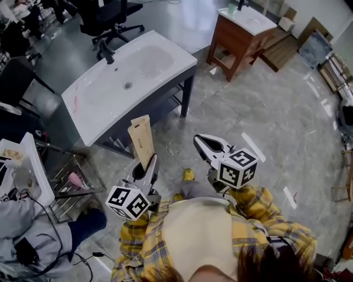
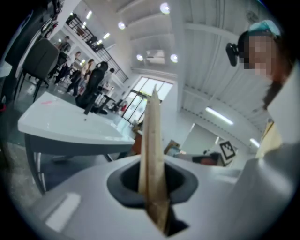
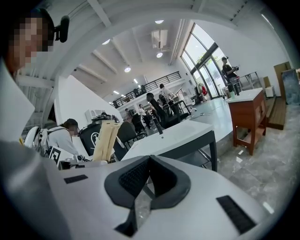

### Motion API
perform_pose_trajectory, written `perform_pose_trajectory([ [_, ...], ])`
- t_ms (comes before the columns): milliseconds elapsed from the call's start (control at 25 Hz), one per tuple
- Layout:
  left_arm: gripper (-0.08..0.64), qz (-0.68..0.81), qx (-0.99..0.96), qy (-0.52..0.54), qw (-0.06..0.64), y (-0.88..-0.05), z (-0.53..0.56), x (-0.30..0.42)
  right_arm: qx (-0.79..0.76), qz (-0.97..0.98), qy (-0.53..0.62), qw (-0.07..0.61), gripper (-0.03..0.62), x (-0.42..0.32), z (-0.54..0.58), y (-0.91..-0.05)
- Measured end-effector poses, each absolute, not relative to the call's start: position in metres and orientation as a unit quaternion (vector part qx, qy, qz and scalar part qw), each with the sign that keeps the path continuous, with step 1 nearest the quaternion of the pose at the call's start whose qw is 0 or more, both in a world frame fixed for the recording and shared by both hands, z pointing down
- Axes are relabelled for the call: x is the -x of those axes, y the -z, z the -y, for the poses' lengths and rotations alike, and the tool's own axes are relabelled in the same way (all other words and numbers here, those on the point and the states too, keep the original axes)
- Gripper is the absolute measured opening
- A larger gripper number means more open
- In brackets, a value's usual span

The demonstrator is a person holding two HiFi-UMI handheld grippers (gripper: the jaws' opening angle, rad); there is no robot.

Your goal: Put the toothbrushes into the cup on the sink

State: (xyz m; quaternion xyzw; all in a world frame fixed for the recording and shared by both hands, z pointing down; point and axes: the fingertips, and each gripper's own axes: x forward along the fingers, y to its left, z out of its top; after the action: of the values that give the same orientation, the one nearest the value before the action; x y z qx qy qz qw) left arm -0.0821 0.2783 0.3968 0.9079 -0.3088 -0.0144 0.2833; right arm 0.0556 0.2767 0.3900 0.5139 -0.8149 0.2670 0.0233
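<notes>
head view: white sink (image 1: 105, 104) on its dark frame is sitting upper left, black faucet (image 1: 106, 52) at its far edge, office chair (image 1: 107, 19) behind it. a wooden vanity (image 1: 237, 41) is standing at the top, with a small pale cup (image 1: 231, 9) on it. open floor is lying between the sink and the grippers. the left gripper (image 1: 149, 164) is pinching a flat tan cardboard pack (image 1: 142, 140) upright, low centre. the right gripper (image 1: 198, 141) is sitting just right of it.

left gripper view: jaws are clamping the pack's (image 2: 152, 150) bottom end, sink (image 2: 70, 124) off to the left.

right gripper view: jaw tips are pressing together with nothing in them. the sink (image 3: 178, 136) is sitting ahead, vanity (image 3: 246, 112) at right, pack (image 3: 105, 140) at left.
</notes>
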Motion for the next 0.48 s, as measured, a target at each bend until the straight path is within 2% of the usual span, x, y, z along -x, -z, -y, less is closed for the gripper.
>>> perform_pose_trajectory([
  [480, 0.038, 0.331, -0.896, 0.017, 0.296, -0.399, -0.203, 0.025, -0.49, 0.828, -0.269, 0.049, 0.012, -0.107, -0.198, -0.4],
])
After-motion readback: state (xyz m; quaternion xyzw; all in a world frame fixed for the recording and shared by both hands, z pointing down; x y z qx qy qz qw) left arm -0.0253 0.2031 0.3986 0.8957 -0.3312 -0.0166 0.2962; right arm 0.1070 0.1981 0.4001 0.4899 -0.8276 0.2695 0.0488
